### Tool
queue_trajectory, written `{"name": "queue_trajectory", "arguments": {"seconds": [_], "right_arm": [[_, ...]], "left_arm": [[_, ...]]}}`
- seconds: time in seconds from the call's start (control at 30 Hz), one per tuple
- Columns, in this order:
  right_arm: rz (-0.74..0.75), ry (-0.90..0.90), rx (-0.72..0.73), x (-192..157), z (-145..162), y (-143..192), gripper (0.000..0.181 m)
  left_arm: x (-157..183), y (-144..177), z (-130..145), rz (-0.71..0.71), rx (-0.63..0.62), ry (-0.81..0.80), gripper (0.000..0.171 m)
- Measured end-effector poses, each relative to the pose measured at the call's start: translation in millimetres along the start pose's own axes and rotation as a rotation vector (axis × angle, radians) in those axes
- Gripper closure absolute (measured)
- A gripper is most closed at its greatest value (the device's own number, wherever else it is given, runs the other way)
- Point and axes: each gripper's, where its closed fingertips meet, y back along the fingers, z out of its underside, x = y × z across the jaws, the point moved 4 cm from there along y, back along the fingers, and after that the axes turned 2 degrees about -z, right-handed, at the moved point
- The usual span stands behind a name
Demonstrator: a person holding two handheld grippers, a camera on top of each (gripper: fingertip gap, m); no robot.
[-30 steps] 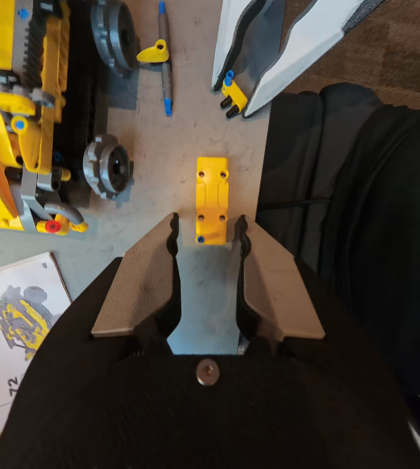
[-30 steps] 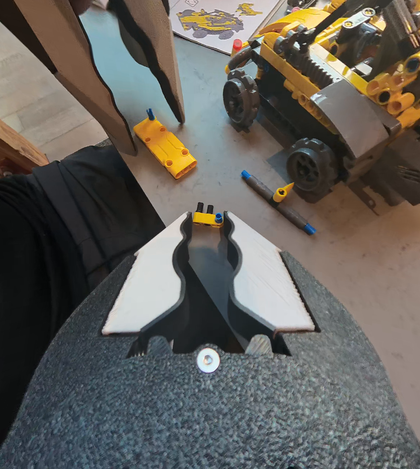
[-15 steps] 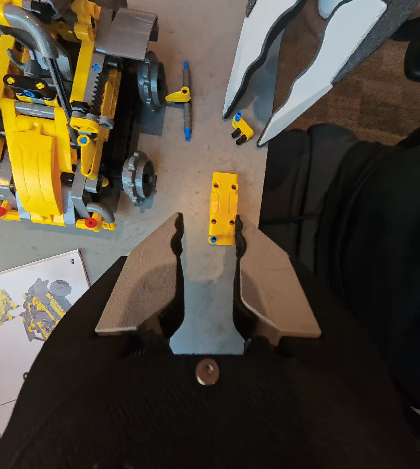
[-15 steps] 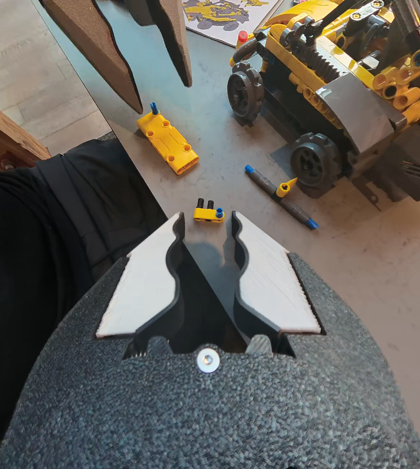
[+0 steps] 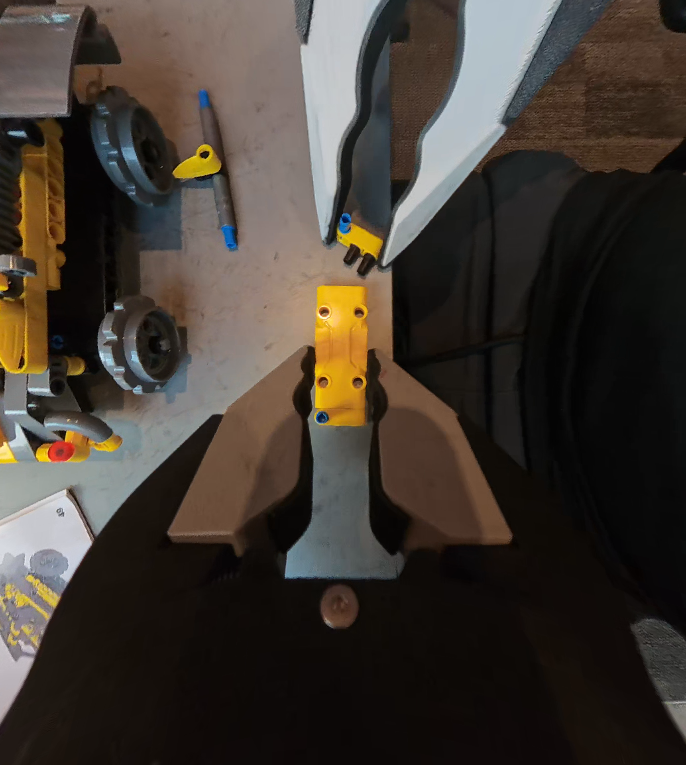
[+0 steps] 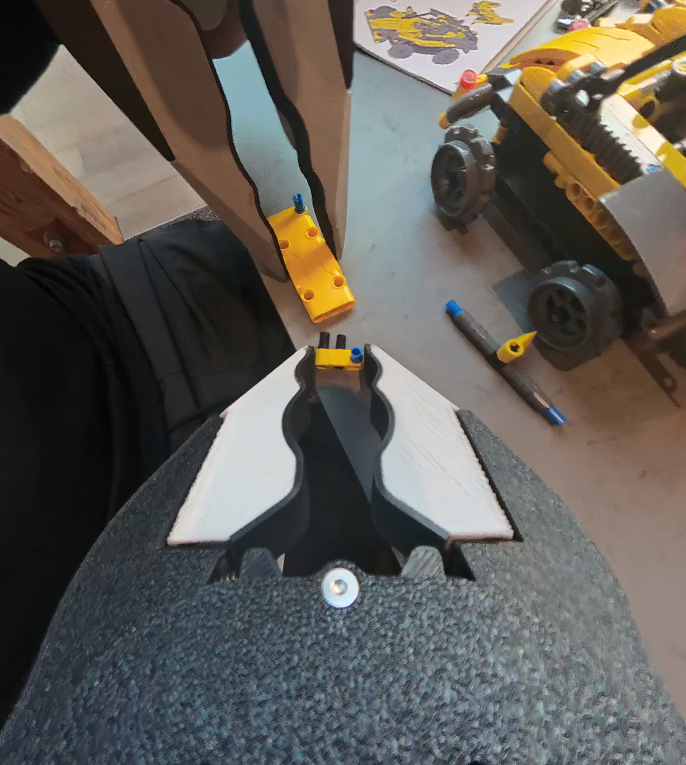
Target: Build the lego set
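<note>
Left wrist view: left gripper (image 5: 341,364), tan fingers, is closed onto the yellow pin-hole panel (image 5: 340,331) from both long sides. Pads look to be touching its edges, so I read it as clamped, panel lying flat on the table. Panel's long axis runs straight out along the fingers; the far half sticks out past the tips, and the blue pin (image 5: 321,417) sits at the near end. Right gripper (image 6: 339,356), white fingers, holds a small yellow connector (image 6: 339,357) crosswise at its tips, squeezed between the pads, with two black pins (image 6: 330,339) pointing forward toward the panel's free end. Connector and panel are near but apart, roughly end to end, close to the table edge. Off to one side: grey axle (image 5: 217,165) with blue ends and a yellow cam piece (image 5: 198,163), then the yellow and grey brick vehicle (image 6: 606,165) on grey wheels. Instruction booklet (image 5: 5,600) lies at the corner. Surface is a scuffed grey tabletop (image 6: 581,517); dark clothing (image 5: 581,372) beside it, brown carpet beyond, and a wooden post.
</note>
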Motion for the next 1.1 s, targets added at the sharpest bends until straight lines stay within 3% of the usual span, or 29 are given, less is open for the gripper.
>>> {"name": "queue_trajectory", "arguments": {"seconds": [0.37, 0.57, 1.1], "right_arm": [[-0.025, 0.046, 0.019, -6.8, -2.8, -4.2, 0.158], [-0.036, 0.053, 0.035, -6.9, -2.8, -4.7, 0.158], [0.04, 0.055, 0.055, -8.6, -6.3, -8.5, 0.158]], "left_arm": [[3.3, -0.1, 0.4, 0.049, 0.052, -0.161, 0.15], [0.5, -0.7, 1.7, 0.108, 0.083, -0.154, 0.149], [-3.0, -4.6, -3.5, 0.04, 0.077, -0.094, 0.149]]}}
